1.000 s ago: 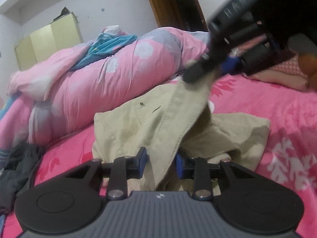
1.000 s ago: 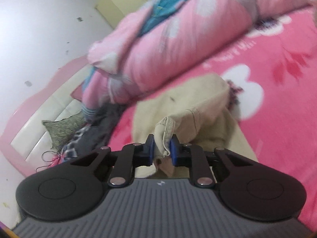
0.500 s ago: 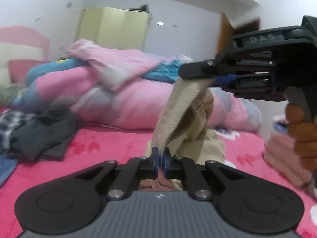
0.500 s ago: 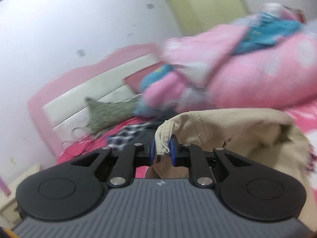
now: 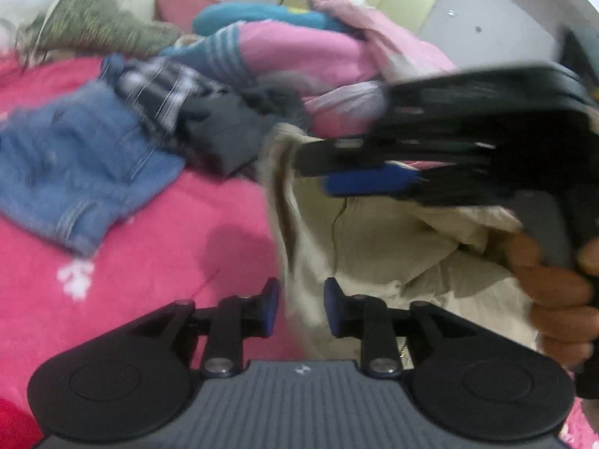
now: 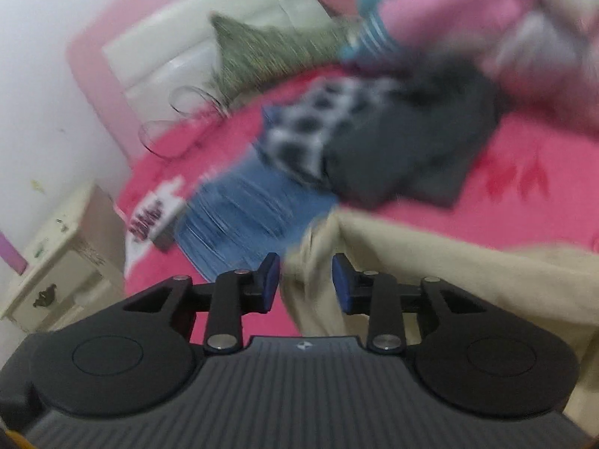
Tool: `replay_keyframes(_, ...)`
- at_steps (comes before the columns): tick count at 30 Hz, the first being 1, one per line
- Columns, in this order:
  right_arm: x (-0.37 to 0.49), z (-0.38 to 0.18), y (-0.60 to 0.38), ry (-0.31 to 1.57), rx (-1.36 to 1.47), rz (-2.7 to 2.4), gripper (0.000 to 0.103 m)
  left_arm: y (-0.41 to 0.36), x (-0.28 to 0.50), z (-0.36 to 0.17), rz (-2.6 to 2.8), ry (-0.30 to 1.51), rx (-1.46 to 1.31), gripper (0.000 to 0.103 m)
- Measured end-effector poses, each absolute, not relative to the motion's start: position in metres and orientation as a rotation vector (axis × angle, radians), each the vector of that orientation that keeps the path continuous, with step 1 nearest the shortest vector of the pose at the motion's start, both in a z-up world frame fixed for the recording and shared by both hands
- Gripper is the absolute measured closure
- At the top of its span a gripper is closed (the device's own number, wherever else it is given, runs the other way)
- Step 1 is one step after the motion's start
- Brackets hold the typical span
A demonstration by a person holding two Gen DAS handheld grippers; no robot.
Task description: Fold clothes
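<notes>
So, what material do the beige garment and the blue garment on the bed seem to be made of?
The beige garment looks like matte woven cotton twill: stitched seams, soft creases. The blue garment looks like denim, faded, with pale topstitched hems. Blur leaves both uncertain.

Beige garment (image 5: 378, 247), crumpled, loosely heaped on the pink bedsheet (image 5: 157, 258), one edge raised

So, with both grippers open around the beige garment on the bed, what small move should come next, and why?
Probably draw both grippers back and clear of the cloth. The left gripper and right gripper stand open, with an edge of the beige garment between the jaws but unclamped, and the garment lies on the pink bedsheet. Blur hides whether it lies flat, so check that afterwards.
</notes>
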State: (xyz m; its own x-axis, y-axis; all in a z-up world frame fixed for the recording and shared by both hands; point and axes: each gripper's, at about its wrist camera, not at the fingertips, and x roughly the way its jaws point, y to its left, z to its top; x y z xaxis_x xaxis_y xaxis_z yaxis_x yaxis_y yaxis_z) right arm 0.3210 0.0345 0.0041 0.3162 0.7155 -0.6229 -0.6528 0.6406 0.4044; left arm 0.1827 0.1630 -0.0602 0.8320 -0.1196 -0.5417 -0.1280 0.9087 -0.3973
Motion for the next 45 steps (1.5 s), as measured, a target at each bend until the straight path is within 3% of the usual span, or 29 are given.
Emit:
replay_keyframes(2, 0.314, 0.012, 0.008, 0.85, 0.149, 0.896, 0.065, 0.167, 0.178, -0.064, 0.005, 0.589, -0.447, 0.063)
replay_keyframes(4, 0.303, 0.025, -0.03, 0.797, 0.217, 0.885, 0.046, 0.169, 0.173, -0.065, 0.009, 0.581, -0.459, 0.055)
replay_keyframes(7, 0.283, 0.042, -0.094, 0.719, 0.298, 0.821, 0.036, 0.172, 0.17, -0.066, 0.01, 0.578, -0.473, 0.049)
replay_keyframes(12, 0.245, 0.026, -0.191, 0.73, 0.407, 0.636, 0.034, 0.171, 0.171, -0.068, 0.006, 0.604, -0.479, 0.043)
replay_keyframes(16, 0.219, -0.021, -0.248, 0.81, 0.557, 0.494, 0.034, 0.165, 0.158, -0.065, -0.027, 0.638, -0.462, 0.041)
replay_keyframes(19, 0.205, -0.051, -0.265, 0.854, 0.665, 0.463, 0.034, 0.156, 0.144, -0.062, -0.081, 0.663, -0.435, 0.032)
replay_keyframes(24, 0.196, -0.076, -0.257, 0.895, 0.743, 0.489, 0.034, 0.129, 0.114, -0.058, -0.229, 0.705, -0.378, 0.032)
replay_keyframes(29, 0.186, -0.101, -0.249, 0.935, 0.822, 0.514, 0.043, 0.102, 0.1, -0.072, -0.407, 0.747, -0.47, 0.032)
replay_keyframes(31, 0.182, -0.111, -0.246, 0.951, 0.853, 0.524, 0.067, 0.095, 0.101, -0.081, -0.459, 0.781, -0.54, 0.032)
replay_keyframes(34, 0.176, -0.126, -0.241, 0.974, 0.9, 0.539, 0.086, 0.09, 0.104, -0.096, -0.516, 0.828, -0.645, 0.032)
replay_keyframes(36, 0.173, -0.128, -0.24, 0.964, 0.928, 0.563, 0.089, 0.091, 0.105, -0.104, -0.548, 0.833, -0.714, 0.03)
replay_keyframes(38, 0.168, -0.127, -0.239, 0.945, 0.949, 0.603, 0.091, 0.096, 0.107, -0.11, -0.601, 0.809, -0.763, 0.022)
replay_keyframes(45, 0.148, -0.117, -0.238, 0.911, 1.047, 0.714, 0.093, 0.113, 0.108, -0.121, -0.658, 0.75, -0.939, 0.021)
